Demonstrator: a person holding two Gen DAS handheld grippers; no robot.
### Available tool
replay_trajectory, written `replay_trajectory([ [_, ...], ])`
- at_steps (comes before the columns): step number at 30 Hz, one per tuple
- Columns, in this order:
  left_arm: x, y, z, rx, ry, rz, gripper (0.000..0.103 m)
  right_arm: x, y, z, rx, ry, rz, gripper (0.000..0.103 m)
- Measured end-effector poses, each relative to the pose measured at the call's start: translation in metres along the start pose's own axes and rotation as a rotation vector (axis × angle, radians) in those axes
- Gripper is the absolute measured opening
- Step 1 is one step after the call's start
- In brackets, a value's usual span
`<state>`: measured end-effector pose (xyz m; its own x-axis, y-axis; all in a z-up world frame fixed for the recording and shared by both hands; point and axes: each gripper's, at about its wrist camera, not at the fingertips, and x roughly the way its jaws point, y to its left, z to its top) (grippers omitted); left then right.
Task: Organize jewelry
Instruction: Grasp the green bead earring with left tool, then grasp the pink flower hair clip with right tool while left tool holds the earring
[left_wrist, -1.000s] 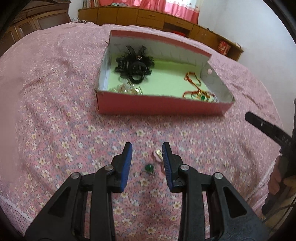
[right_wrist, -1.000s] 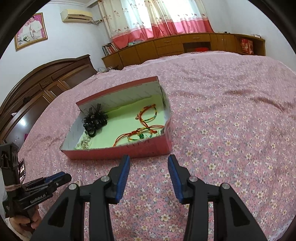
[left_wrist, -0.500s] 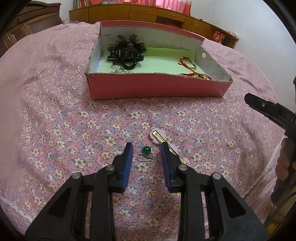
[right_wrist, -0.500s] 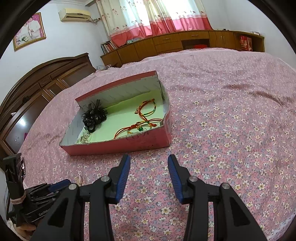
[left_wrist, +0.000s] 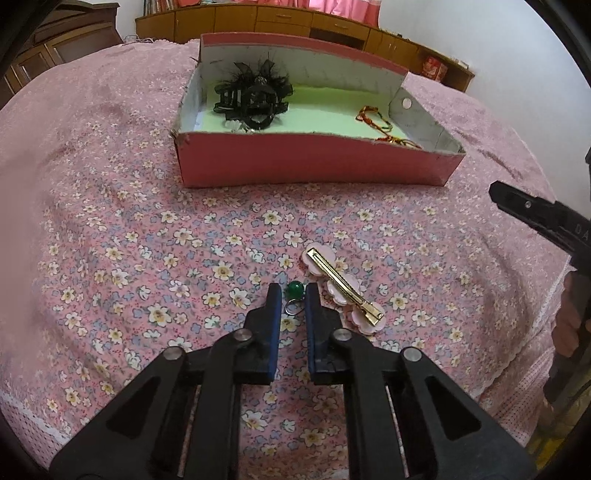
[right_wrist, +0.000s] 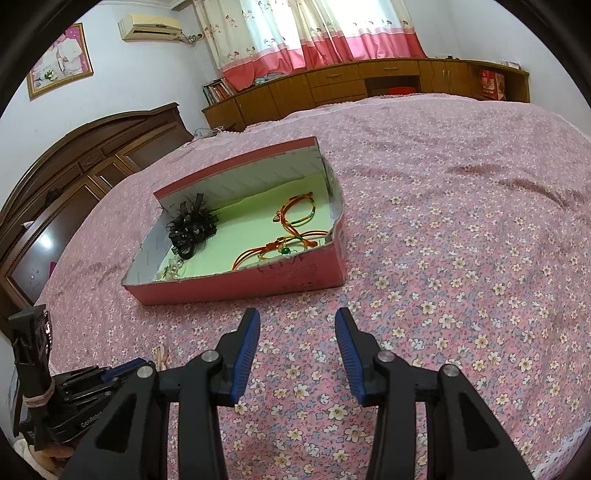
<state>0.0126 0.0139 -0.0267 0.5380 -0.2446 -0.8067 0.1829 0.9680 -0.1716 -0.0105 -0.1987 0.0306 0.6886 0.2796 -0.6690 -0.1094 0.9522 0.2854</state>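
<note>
The ring (left_wrist: 294, 295) is a thin silver wire loop topped by a round green bead, lying on the floral bedspread (left_wrist: 147, 258). The left gripper (left_wrist: 291, 297) is closing on it: its blue pads stand only a narrow gap apart, with the bead and loop between their tips. The bead seems to touch both pads, though the fisheye view makes true contact hard to judge. Just right of the gripper, touching or nearly touching the right pad, lies a gold hair clip (left_wrist: 341, 286) with pale pink flower discs, angled away to the lower right.

The right gripper (right_wrist: 297, 328) hovers over bare bedspread with its jaws well apart and nothing between them.

Farther off sits the pink box (left_wrist: 314, 162), open at the top, with a pale green floor. A black feathery hair claw (left_wrist: 253, 94) rests at its left end. Red and gold cord bracelets (right_wrist: 291, 229) lie at its right end, one carrying a small green bead. A pale, glittery piece (right_wrist: 170, 269) lies in the near left corner, too small to identify.
</note>
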Motion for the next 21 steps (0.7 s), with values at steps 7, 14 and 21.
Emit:
replay_trajectory([
  [7,0.008,-0.007,0.0,0.03,-0.016,0.01,0.002,0.001,0.004,-0.002,-0.003,0.007,0.006,0.045],
  [14,-0.002,0.0,0.0,0.008,-0.038,0.006,0.0,0.005,0.02,-0.007,-0.028,0.04,0.029,0.045],
  [21,-0.02,0.012,0.004,-0.021,-0.084,0.023,0.0,0.009,0.048,-0.015,-0.078,0.078,0.078,0.045],
])
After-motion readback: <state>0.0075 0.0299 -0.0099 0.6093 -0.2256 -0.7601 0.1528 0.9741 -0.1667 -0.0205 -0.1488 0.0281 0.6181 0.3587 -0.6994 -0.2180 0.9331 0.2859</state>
